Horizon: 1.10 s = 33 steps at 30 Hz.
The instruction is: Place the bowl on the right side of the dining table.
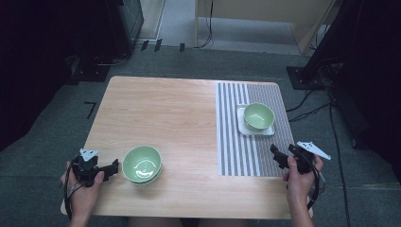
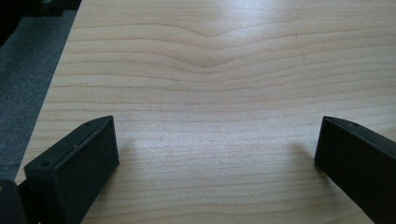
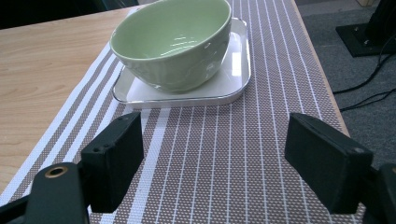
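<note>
Hovering wide open and empty: left gripper (image 1: 111,169) lower left, beside green bowl stack (image 1: 142,164); right gripper (image 1: 279,156) lower right, below bowl (image 3: 173,44) on white plate (image 3: 236,79). Risk: glazed rim slipping from jaws; striped mat (image 3: 233,158) dragging.

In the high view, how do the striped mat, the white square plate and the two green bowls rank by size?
1. Striped mat, by far the largest.
2. Near green bowl, though it sits closer to the camera.
3. White square plate and far green bowl: too alike to rank.
</note>
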### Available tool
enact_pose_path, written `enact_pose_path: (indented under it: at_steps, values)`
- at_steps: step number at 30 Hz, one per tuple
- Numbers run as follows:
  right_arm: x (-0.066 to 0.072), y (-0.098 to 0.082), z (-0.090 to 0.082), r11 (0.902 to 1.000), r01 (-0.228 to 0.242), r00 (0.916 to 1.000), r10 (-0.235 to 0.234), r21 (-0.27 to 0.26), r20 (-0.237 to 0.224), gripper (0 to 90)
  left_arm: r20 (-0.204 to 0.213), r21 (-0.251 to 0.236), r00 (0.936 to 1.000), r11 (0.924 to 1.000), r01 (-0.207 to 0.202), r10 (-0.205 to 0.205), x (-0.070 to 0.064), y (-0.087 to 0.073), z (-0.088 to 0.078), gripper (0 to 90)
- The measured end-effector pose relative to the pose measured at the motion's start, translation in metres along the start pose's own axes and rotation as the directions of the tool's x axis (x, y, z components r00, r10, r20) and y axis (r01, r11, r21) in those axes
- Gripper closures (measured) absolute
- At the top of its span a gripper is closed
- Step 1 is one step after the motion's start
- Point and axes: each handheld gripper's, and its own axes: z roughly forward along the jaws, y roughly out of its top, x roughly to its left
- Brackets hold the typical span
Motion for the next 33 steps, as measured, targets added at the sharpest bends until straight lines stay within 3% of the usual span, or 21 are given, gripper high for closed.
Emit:
enact_pose_path:
  at_steps: [33]
  values:
    - [-0.012,-0.021,-0.019,0.9996,0.003,0.9998,-0.003,0.026,0.02,20.2,0.0,0.0,1.0,1.0,0.0,0.0,0.0,0.0,0.0,0.0]
